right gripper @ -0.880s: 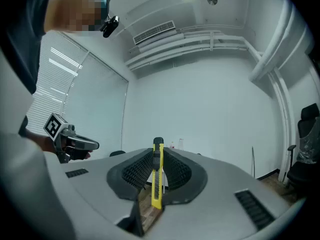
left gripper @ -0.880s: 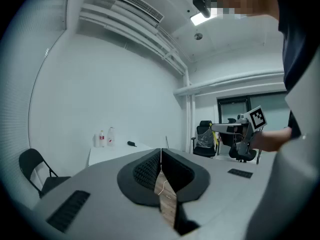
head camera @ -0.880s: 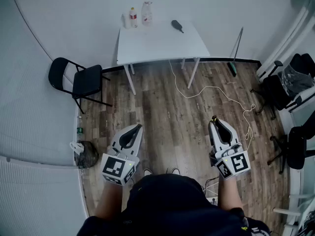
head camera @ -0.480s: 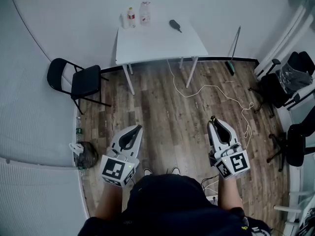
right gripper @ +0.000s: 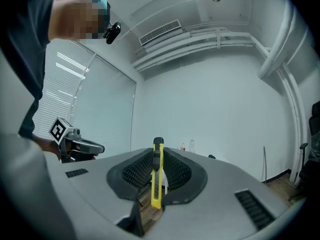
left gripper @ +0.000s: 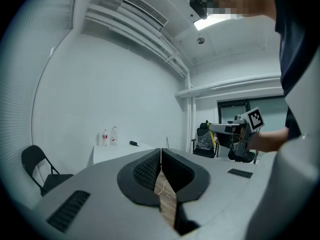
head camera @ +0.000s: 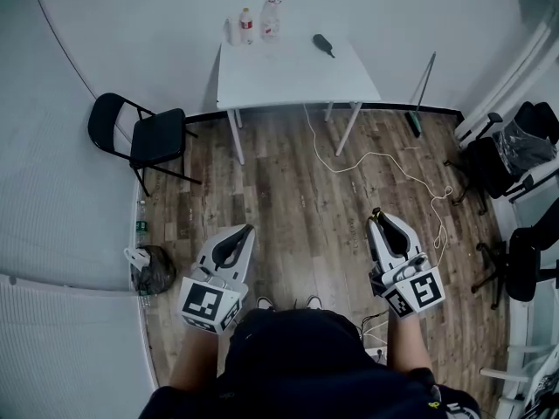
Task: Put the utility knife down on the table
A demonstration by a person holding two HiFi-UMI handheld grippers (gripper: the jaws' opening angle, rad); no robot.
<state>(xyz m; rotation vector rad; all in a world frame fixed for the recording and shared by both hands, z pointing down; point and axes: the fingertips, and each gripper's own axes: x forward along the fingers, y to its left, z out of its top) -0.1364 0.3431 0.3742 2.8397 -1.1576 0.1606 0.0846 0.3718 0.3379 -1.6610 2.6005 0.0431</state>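
Observation:
A yellow utility knife (right gripper: 157, 176) with a black slider stands upright between the jaws of my right gripper (right gripper: 158, 156), which is shut on it. In the head view its tip pokes out of that gripper (head camera: 379, 213), held above the wooden floor. My left gripper (head camera: 245, 230) is shut with nothing in it, its jaws meeting in a thin line (left gripper: 161, 159). The white table (head camera: 297, 85) stands far ahead against the wall, well apart from both grippers.
On the table stand two bottles (head camera: 258, 24) at the back left and a dark object (head camera: 323, 45) at the back right. A black folding chair (head camera: 140, 138) is left of the table. A white cable (head camera: 384, 160) snakes over the floor. Office chairs (head camera: 511, 160) crowd the right.
The view has shifted a little, so the table and chair sit slightly further right and lower in the frame. Both grippers keep the same pose and hold.

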